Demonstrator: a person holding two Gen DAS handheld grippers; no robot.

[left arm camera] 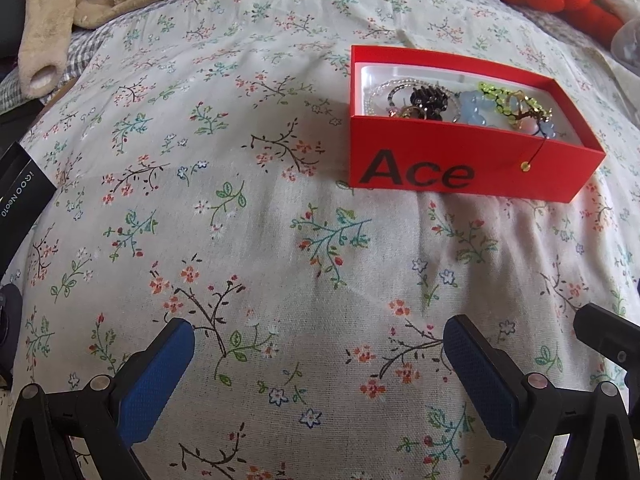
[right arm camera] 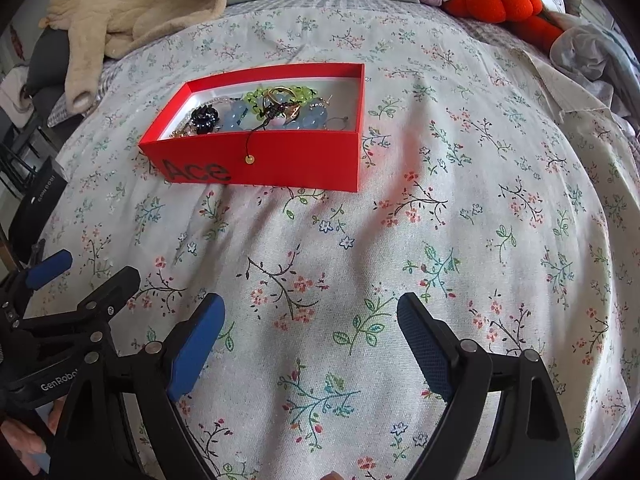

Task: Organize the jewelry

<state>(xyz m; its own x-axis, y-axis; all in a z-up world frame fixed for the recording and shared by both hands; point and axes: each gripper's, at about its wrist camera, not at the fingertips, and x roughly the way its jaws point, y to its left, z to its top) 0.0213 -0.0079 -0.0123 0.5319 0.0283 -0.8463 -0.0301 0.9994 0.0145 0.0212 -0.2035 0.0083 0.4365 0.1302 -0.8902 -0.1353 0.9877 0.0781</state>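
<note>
A red open box marked "Ace" [left arm camera: 460, 160] sits on the floral bedspread, also in the right wrist view [right arm camera: 288, 160]. It holds a pile of jewelry [left arm camera: 472, 106]: a black beaded piece [right arm camera: 205, 117], pale blue beads [right arm camera: 236, 118], a green bead bracelet [right arm camera: 280, 94] and gold rings. A thin cord with a gold disc [right arm camera: 250, 159] hangs over the front wall. My left gripper [left arm camera: 318, 334] is open and empty, well short of the box. My right gripper [right arm camera: 310, 310] is open and empty, nearer than the box and to its right.
A beige fleece garment [right arm camera: 132, 12] lies at the back left. Orange plush cushions [right arm camera: 500, 2] and pillows are at the back right. A black box [left arm camera: 20, 188] sits at the left edge. The floral bedspread [right arm camera: 440, 220] stretches around the red box.
</note>
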